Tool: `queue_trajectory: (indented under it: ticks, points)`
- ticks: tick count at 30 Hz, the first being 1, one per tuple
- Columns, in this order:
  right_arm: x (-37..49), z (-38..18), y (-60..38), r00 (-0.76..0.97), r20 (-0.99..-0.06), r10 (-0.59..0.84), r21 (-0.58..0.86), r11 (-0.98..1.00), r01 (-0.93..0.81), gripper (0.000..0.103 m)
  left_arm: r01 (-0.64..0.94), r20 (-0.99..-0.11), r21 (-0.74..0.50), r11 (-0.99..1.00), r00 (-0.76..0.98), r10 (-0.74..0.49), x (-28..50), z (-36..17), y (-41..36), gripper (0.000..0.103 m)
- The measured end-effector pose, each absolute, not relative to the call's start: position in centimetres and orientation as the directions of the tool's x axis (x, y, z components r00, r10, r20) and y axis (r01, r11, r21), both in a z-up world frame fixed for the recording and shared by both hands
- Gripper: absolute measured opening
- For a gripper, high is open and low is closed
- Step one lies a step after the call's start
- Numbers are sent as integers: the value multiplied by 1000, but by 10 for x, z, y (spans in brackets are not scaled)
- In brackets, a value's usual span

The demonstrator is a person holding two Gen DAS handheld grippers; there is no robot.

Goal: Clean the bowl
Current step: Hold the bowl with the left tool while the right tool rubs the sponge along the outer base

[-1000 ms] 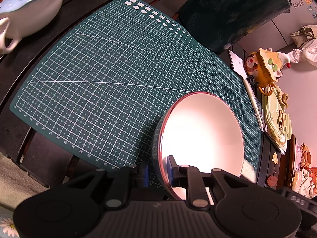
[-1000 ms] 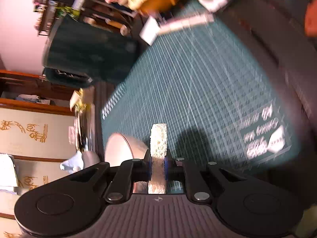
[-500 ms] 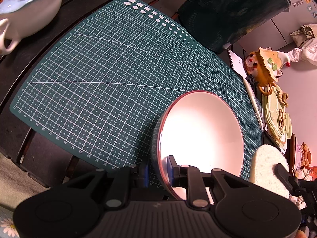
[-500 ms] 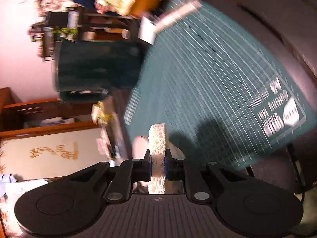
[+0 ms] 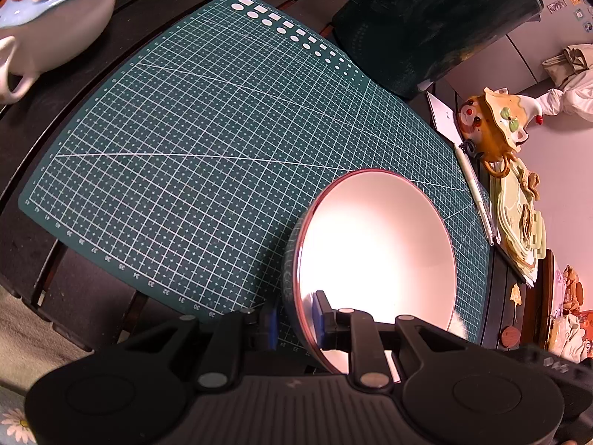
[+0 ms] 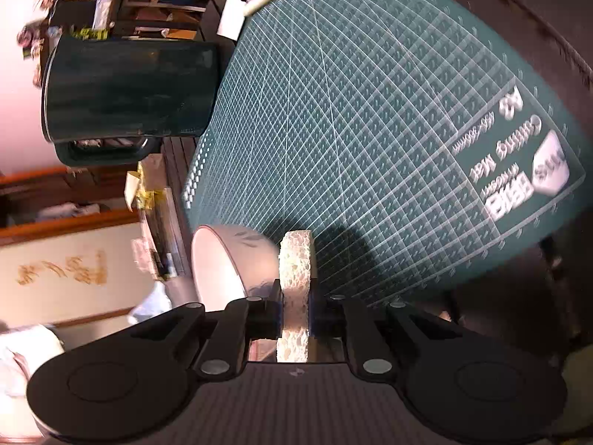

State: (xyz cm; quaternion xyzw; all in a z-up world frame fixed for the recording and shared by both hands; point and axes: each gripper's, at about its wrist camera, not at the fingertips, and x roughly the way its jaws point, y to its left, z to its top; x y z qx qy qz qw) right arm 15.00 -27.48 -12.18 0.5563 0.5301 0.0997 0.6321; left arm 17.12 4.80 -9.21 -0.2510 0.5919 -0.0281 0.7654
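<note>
A small bowl (image 5: 378, 256) with a white inside and a red rim is held tilted on its side over the green cutting mat (image 5: 207, 141). My left gripper (image 5: 296, 319) is shut on the bowl's near rim. The bowl also shows in the right wrist view (image 6: 229, 263), to the left of my right gripper (image 6: 294, 307). That gripper is shut on a pale yellow sponge (image 6: 294, 267), which stands next to the bowl's outer wall. A sliver of the sponge (image 5: 459, 324) shows past the bowl's lower right rim.
A large dark green mug (image 5: 426, 18) stands at the mat's far edge. A white and blue lidded pot (image 5: 52, 22) sits far left. A pen (image 5: 478, 193), a clown figurine (image 5: 493, 126) and stacked green items (image 5: 522, 222) lie to the right.
The sponge, which stood in plain sight at the bowl's right half a second ago, has dropped almost out of the left view. The right gripper has swung closer to the bowl's outer wall.
</note>
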Motion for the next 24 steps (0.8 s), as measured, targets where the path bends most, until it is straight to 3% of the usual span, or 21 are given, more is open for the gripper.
queue_trajectory:
  ticks: [6,12,19,24]
  points:
    - [143,-101,-308,543,-465,699,871,251,423,11,-251,-893,-415,875,296,-339,173,-93,46,20]
    - [141,-94,-294,498,-600,626,800,458,389,11,-250,-894,-413,875,296,-337,173,-93,46,20]
    - [143,-119,-267,413,-599,686,789,419,449,12,-248,-893,-414,876,297,-337,173,-93,46,20]
    - [139,-116,-295,472,-478,741,839,227,494,12,-242,-894,-409,880,299,-333,173,-93,45,21]
